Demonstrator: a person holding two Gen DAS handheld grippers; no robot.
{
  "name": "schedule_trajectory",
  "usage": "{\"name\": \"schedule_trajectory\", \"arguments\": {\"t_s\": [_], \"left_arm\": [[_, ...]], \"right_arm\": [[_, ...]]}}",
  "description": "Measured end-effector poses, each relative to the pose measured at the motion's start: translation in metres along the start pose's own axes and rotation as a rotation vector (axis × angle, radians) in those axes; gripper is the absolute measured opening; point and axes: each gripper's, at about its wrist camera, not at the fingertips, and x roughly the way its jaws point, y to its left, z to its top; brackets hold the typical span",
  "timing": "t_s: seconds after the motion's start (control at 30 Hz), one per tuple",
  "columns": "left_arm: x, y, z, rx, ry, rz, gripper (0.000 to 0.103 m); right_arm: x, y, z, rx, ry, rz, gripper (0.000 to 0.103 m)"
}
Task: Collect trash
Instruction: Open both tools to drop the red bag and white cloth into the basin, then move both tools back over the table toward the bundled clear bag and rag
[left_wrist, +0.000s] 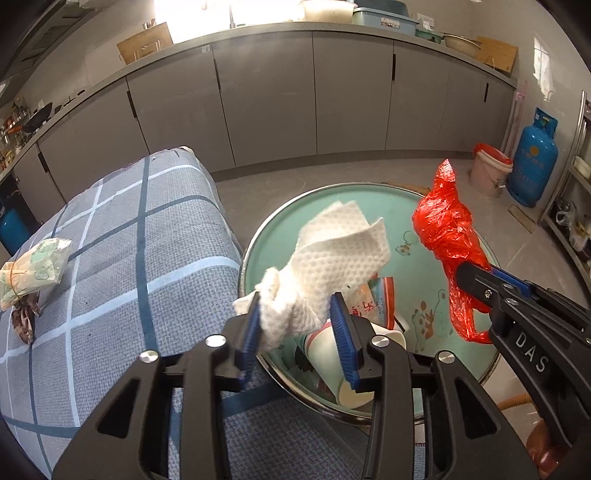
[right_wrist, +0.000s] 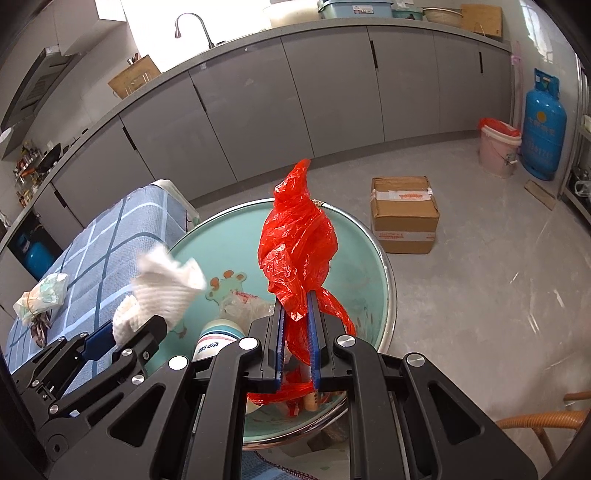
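- White paper towel (left_wrist: 325, 254) sits loose between left gripper (left_wrist: 299, 325) jaws, half apart over green basin (left_wrist: 266, 236); may snag a pad.
- Right gripper (right_wrist: 295, 332) clamps red plastic bag (right_wrist: 299, 243) above basin; the bag could cling on release.

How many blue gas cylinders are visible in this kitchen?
2. One gas cylinder stands on the floor by the far right wall, beside a pink bucket. The other sits at far left, below the counter. More may be hidden.
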Motion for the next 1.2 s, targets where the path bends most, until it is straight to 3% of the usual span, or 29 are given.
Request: {"name": "schedule_trajectory", "arguments": {"t_s": [0.07,0.13,0.3,0.47,0.9,1.2], "left_arm": [[-0.001,-0.001,0.0,0.009,-0.011,-0.004,0.06],[-0.004,0.0,0.0,0.014,-0.021,0.028,0.07],[-0.014,0.013,-0.001,-0.03,-0.049,0.05,0.084],[-0.027,0.028,-0.007,-0.073,-0.075,0.102,0.091],[-0.049,0.075,-0.031,-0.183,-0.075,0.146,0.092],[-0.069,0.137,-0.05,-0.254,-0.077,0.263,0.092]], "right_arm": [[0.001,-0.002,0.0,0.012,0.003,-0.006,0.014],[0.001,-0.005,-0.001,0.03,0.004,-0.007,0.023],[-0.002,-0.009,-0.001,0.053,-0.015,-0.022,0.041],[-0.005,-0.011,0.001,0.064,-0.035,-0.021,0.046],[-0.014,0.006,0.003,0.023,-0.089,0.008,0.048],[-0.009,0.047,-0.001,-0.066,-0.077,0.033,0.048]]}}
